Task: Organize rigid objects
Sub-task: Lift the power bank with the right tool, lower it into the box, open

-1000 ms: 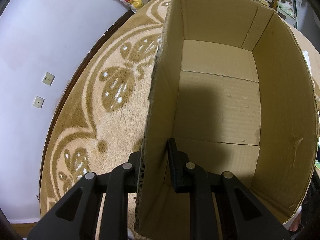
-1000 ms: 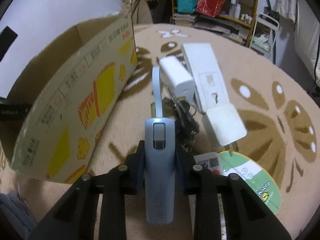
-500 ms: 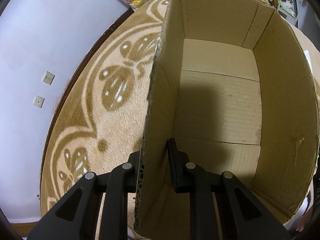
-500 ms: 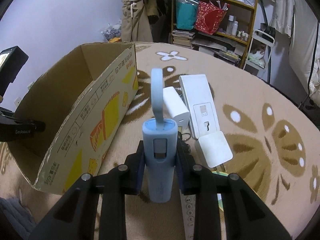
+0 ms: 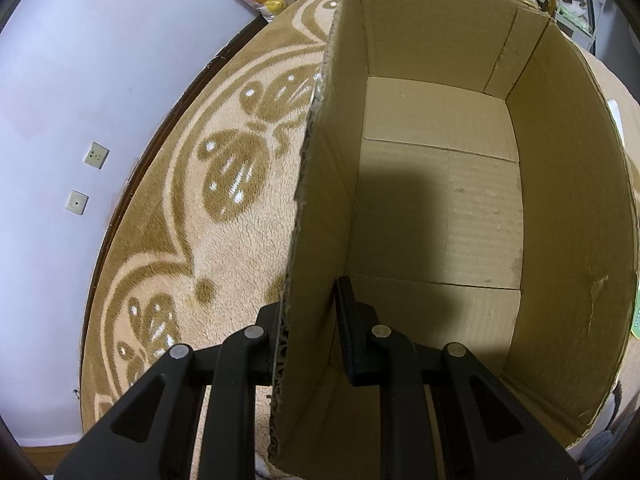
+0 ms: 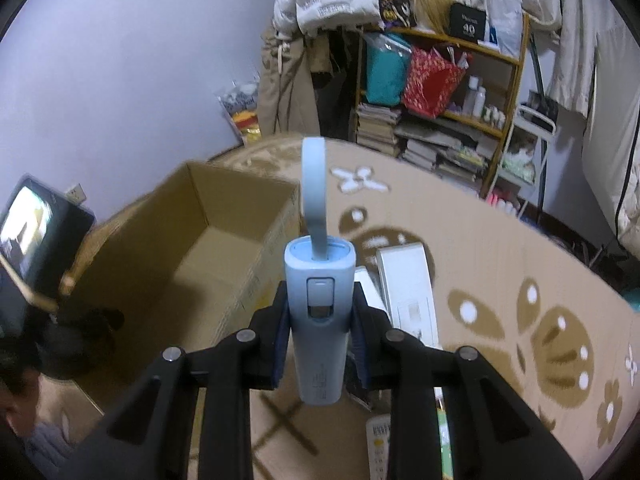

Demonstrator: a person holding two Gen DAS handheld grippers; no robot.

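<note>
Cardboard box (image 5: 440, 208) sits open-topped on the patterned rug (image 5: 224, 200), its brown floor bare. My left gripper (image 5: 310, 332) is clamped on the box's left wall near the near corner: one finger outside against the rug side, one finger inside the box, the corrugated edge between them.

My right gripper (image 6: 318, 320) is closed on a pale blue handheld device (image 6: 319, 320), held upright, both pads pressing its sides. A loop strap (image 6: 314, 196) of the same blue rises from its top end. The device is off the rug, just right of the box's right wall.

On the rug past the device: a long white box (image 6: 408, 292) lying flat, a remote control (image 6: 378, 444) at the lower edge of the right wrist view.
</note>
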